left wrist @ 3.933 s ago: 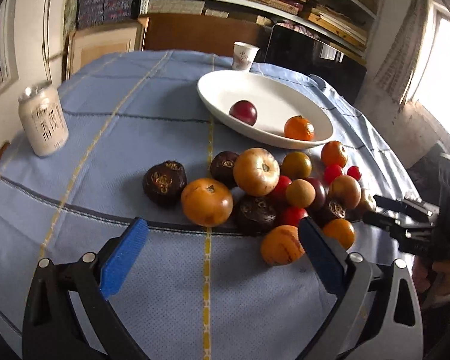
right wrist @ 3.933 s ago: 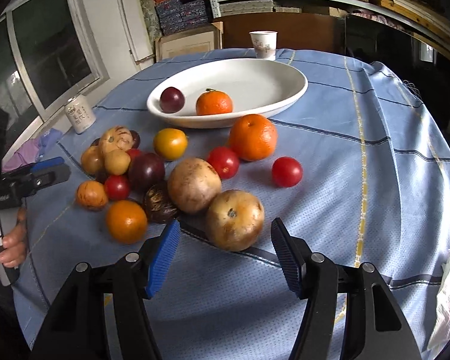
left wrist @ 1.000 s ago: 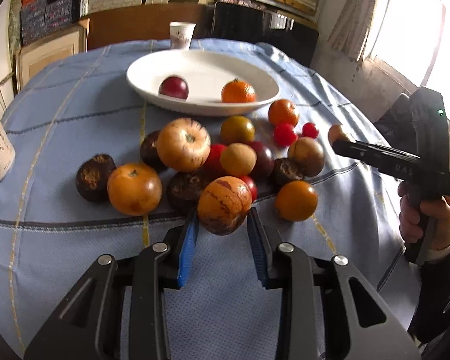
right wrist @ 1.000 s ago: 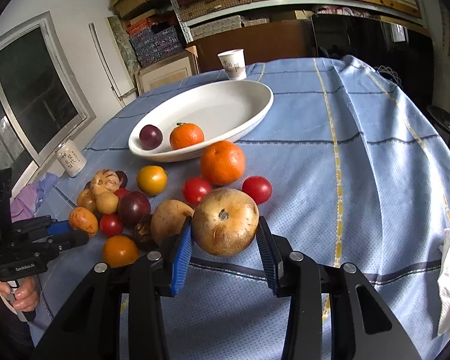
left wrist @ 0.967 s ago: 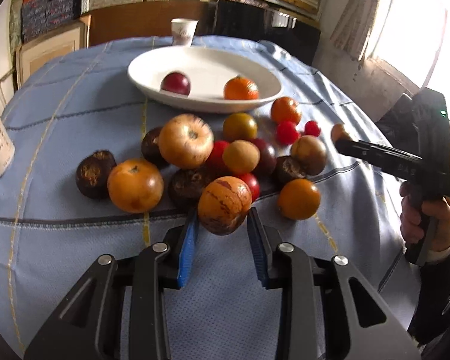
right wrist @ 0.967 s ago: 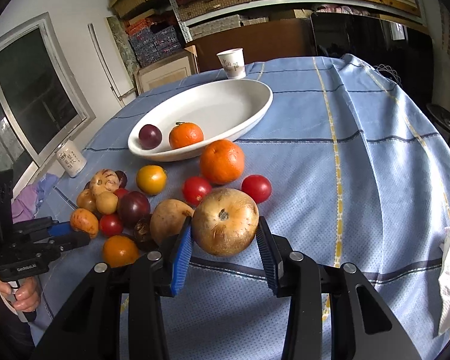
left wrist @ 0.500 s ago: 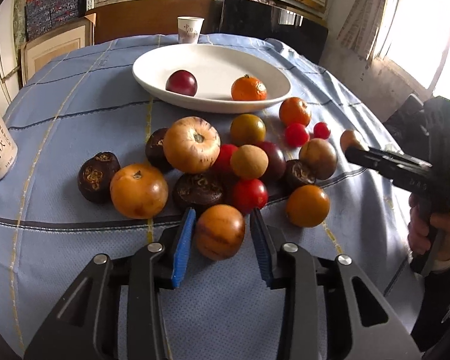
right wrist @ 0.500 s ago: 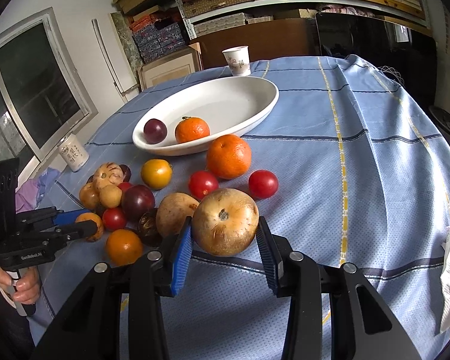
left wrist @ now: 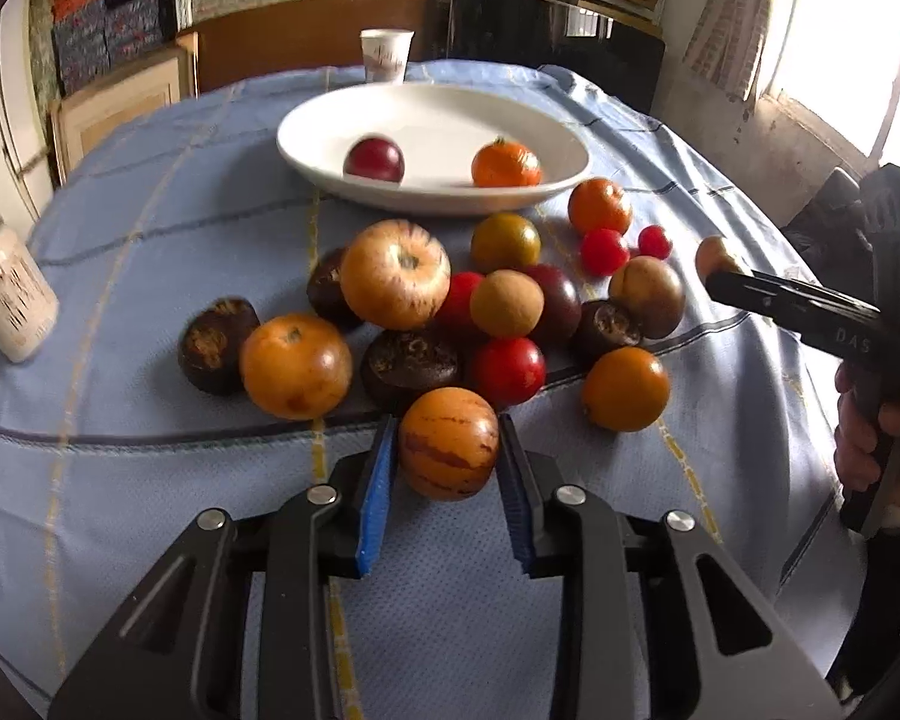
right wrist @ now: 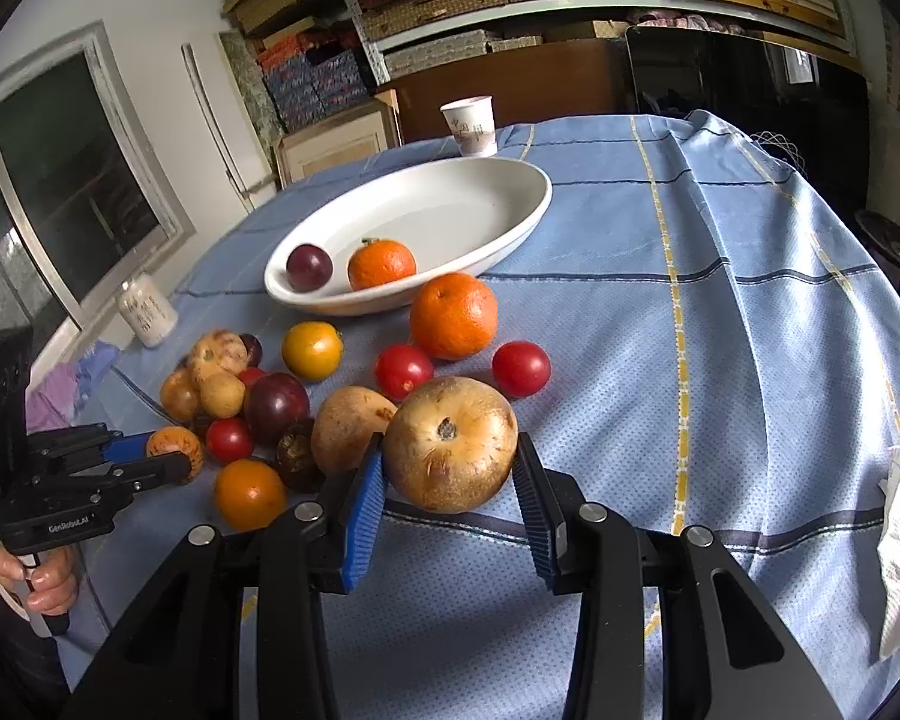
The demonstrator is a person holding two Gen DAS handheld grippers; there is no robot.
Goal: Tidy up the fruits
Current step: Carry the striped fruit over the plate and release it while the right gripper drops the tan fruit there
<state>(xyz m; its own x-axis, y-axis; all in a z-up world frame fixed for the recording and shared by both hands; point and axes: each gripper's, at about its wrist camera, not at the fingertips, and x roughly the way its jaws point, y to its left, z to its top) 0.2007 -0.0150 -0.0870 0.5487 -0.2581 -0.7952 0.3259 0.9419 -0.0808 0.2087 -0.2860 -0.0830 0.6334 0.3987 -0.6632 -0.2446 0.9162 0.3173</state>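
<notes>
Left tool [left wrist: 448, 468] clamping a striped orange round fruit [left wrist: 448, 443], right tool [right wrist: 448, 483] a russet-brown round fruit [right wrist: 450, 443]; smooth curved skins may slip from the pads during lifting

"GenRobot.AI" on left gripper [right wrist: 150, 468] body; "DAS" on right gripper [left wrist: 726, 279] body.

Both wrist views look steeply down along own tongs, close over the surface [left wrist: 150, 228]; both share bowl [left wrist: 432, 114] [right wrist: 450, 204] and fruit pile.
</notes>
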